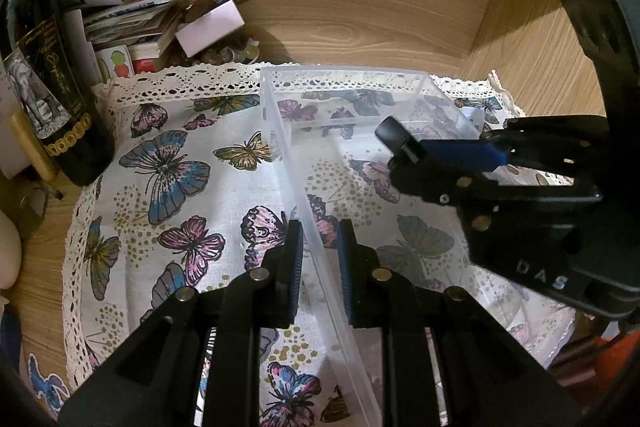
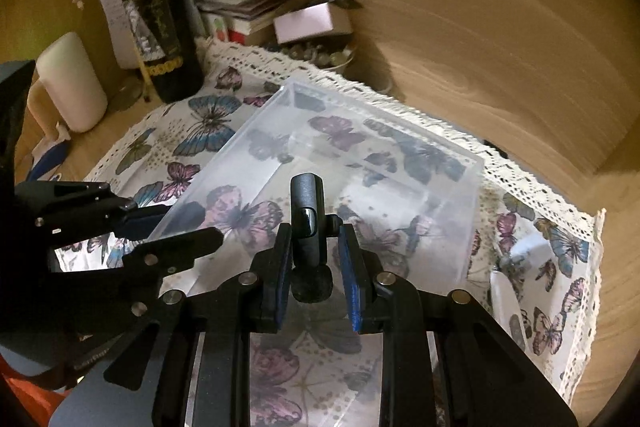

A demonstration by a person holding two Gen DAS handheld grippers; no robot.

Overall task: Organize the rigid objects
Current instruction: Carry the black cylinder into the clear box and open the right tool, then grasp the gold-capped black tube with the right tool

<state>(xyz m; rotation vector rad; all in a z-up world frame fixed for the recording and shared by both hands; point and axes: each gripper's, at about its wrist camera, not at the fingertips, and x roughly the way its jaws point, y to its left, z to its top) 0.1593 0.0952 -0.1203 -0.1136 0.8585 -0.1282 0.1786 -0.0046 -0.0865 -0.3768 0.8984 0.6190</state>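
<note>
Two tongs mattered: my left gripper [image 1: 320, 267] straddled the clear plastic bin's [image 1: 280, 131] near wall, not clamped, while my right gripper [image 2: 316, 259], nearly closed, held the small black stick-shaped object [image 2: 307, 223] lengthwise above the bin's lower centre.

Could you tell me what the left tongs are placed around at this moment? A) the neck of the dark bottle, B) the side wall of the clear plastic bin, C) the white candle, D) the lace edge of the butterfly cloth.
B: in the left wrist view the left tongs straddle the side wall of the clear plastic bin, one finger outside and one inside it.
</note>
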